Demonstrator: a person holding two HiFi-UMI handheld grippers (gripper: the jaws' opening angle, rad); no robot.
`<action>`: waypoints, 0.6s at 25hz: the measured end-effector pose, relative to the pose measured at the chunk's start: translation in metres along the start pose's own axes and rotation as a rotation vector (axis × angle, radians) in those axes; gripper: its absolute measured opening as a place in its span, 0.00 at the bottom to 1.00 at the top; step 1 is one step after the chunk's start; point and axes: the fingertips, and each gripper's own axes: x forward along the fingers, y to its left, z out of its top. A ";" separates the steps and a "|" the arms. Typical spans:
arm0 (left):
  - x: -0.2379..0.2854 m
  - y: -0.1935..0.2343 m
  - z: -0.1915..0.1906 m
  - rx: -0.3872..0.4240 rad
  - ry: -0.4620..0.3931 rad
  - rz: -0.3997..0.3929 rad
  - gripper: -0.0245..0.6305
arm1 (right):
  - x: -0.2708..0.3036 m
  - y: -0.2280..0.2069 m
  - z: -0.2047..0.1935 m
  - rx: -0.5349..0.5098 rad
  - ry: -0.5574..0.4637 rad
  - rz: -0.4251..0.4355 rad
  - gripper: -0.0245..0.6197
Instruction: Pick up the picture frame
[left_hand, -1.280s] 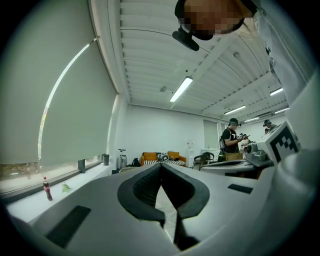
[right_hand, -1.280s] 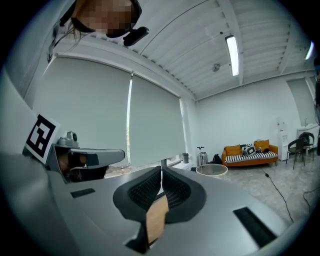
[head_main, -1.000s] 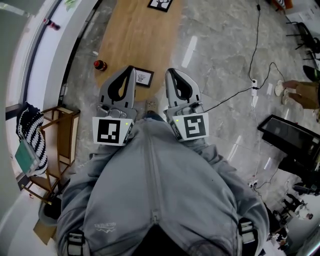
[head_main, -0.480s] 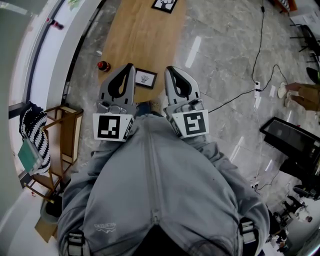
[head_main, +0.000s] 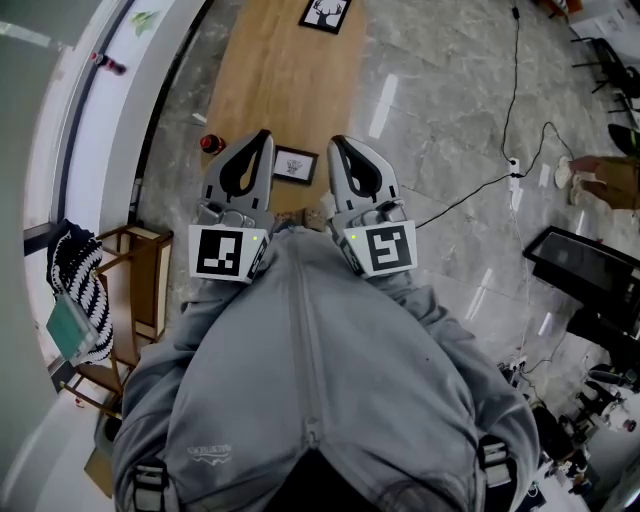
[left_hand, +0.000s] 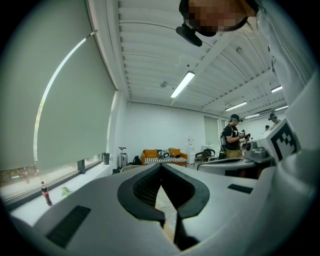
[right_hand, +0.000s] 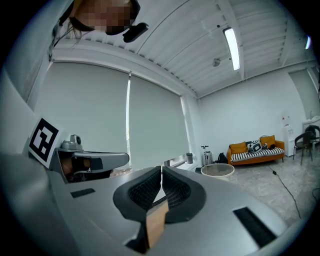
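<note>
While the person is holding the left gripper (head_main: 262, 137) and right gripper (head_main: 338, 143) clenched and empty, the picture frame (head_main: 295, 166) is lying flat on the wooden table (head_main: 270, 80) beyond them. It looks light, stiff and fragile-fronted, so it is best pinched at its rim.

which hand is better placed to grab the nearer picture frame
Probably left: the picture frame lies just beside the tip of the left gripper, the right gripper a little farther off. Both jaws are shut.
</note>
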 end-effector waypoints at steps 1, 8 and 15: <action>0.000 0.001 0.000 -0.002 0.001 -0.006 0.06 | 0.000 0.001 0.001 -0.004 -0.001 -0.004 0.09; 0.001 0.001 -0.004 -0.006 0.012 -0.044 0.06 | -0.002 0.001 -0.009 -0.010 0.049 -0.034 0.09; 0.003 0.000 -0.026 -0.016 0.037 -0.065 0.06 | 0.001 -0.006 -0.024 -0.001 0.055 -0.058 0.09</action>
